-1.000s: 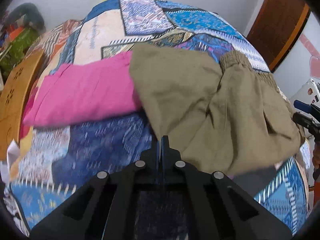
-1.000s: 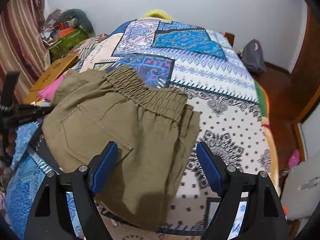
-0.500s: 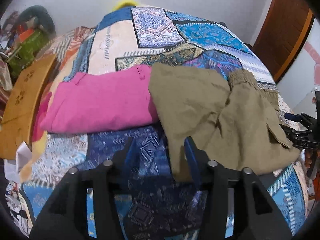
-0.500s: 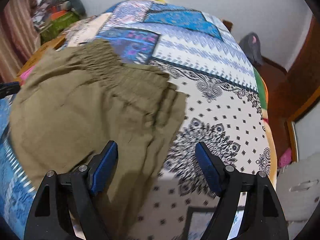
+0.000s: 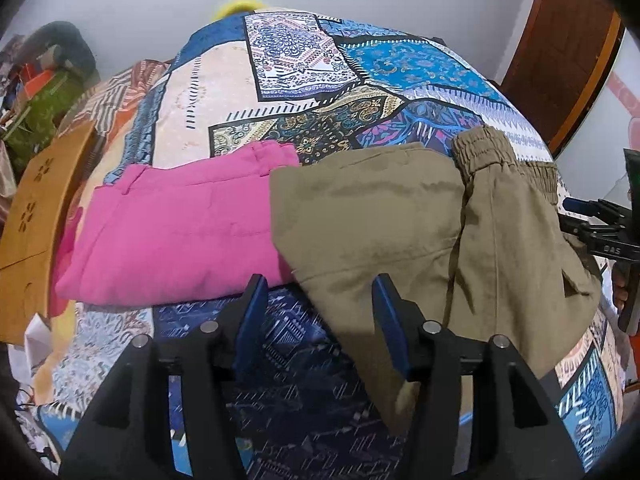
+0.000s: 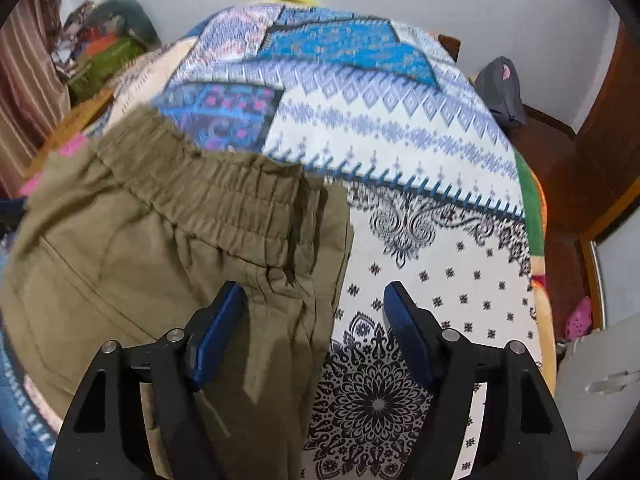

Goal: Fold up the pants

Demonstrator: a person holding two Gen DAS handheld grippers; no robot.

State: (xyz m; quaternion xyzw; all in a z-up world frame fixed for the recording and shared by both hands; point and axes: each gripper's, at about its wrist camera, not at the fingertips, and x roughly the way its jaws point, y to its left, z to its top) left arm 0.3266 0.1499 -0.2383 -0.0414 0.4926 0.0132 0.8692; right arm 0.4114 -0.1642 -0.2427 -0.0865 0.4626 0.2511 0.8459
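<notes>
Olive-brown pants (image 5: 420,232) lie folded on the patchwork bedspread (image 5: 304,64), elastic waistband (image 5: 488,152) at the far right. My left gripper (image 5: 318,312) is open and empty, just in front of the pants' near left edge. In the right wrist view the same pants (image 6: 152,240) fill the left half, waistband (image 6: 216,196) across the middle. My right gripper (image 6: 316,320) is open and empty, hovering over the pants' right edge. The right gripper also shows at the right edge of the left wrist view (image 5: 600,228).
Folded pink pants (image 5: 176,232) lie to the left of the olive ones, touching them. A wooden board (image 5: 36,220) stands at the bed's left side. Clutter (image 6: 104,48) sits at the far left. A grey bag (image 6: 500,88) lies on the floor by the wooden door (image 5: 568,48).
My left gripper opened, let go of the olive pants and drew back; the pants now lie flat. My right gripper stayed open and shifted right toward the waistband end.
</notes>
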